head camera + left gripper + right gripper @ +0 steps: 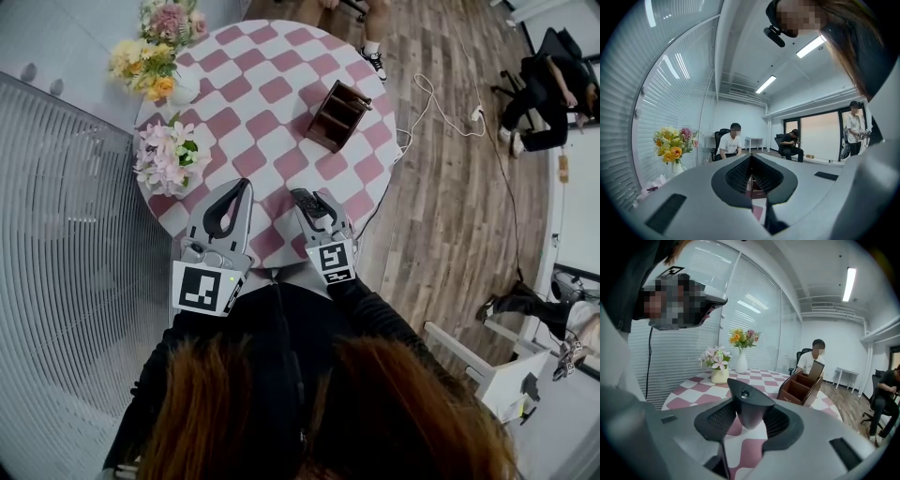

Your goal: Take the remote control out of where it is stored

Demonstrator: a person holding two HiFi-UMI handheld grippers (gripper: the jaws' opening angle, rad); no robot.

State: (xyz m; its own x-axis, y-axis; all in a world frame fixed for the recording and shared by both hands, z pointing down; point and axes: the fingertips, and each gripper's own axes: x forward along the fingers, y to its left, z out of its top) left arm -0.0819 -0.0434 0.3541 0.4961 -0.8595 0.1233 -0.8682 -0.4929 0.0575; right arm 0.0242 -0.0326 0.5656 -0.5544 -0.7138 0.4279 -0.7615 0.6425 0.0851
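A black remote control (308, 202) is clamped in my right gripper (314, 212), just above the near edge of the round table (274, 90) with its pink and white checked cloth. In the right gripper view the remote's end (746, 405) sticks up between the jaws of the right gripper (749, 417). The brown wooden organiser (336, 114) stands further across the table, upright, and its compartments (802, 387) look empty. My left gripper (240, 190) hovers beside the right one, its tips together with nothing in them.
A pot of pink flowers (170, 156) stands left of my left gripper, and a vase of yellow flowers (148, 64) at the table's far left edge. A person (814, 361) sits beyond the table. A white cable (441, 103) lies on the wooden floor to the right.
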